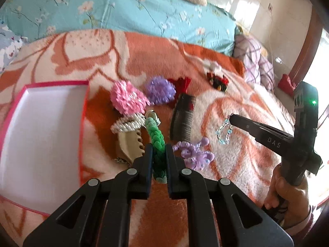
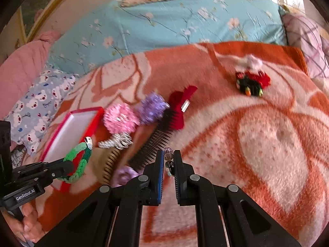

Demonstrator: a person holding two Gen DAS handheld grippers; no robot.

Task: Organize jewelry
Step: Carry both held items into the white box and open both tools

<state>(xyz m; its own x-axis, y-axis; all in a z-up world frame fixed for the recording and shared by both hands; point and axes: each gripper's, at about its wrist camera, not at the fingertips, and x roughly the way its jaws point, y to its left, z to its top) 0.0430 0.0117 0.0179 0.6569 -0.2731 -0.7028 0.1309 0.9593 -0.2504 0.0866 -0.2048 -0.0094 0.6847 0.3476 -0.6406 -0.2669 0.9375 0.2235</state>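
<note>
Green braided bracelet (image 1: 157, 138), pink-rimmed white box (image 1: 41, 127)

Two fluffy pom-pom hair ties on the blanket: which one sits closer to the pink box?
The pink pom-pom. It lies between the pink box and the purple pom-pom, which sits farther right beside the red bow.

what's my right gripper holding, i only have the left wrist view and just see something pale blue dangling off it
Observer: The right gripper pinches a bead bracelet; the beads look clear and purplish between its fingers.
Operator: is my green piece over the box
Observer: The green braided bracelet in the left gripper overlaps the pink-rimmed box's near corner; height above it cannot be judged.
Operator: anything behind the comb
Observer: A red bow clip touches the black comb's far end.
</note>
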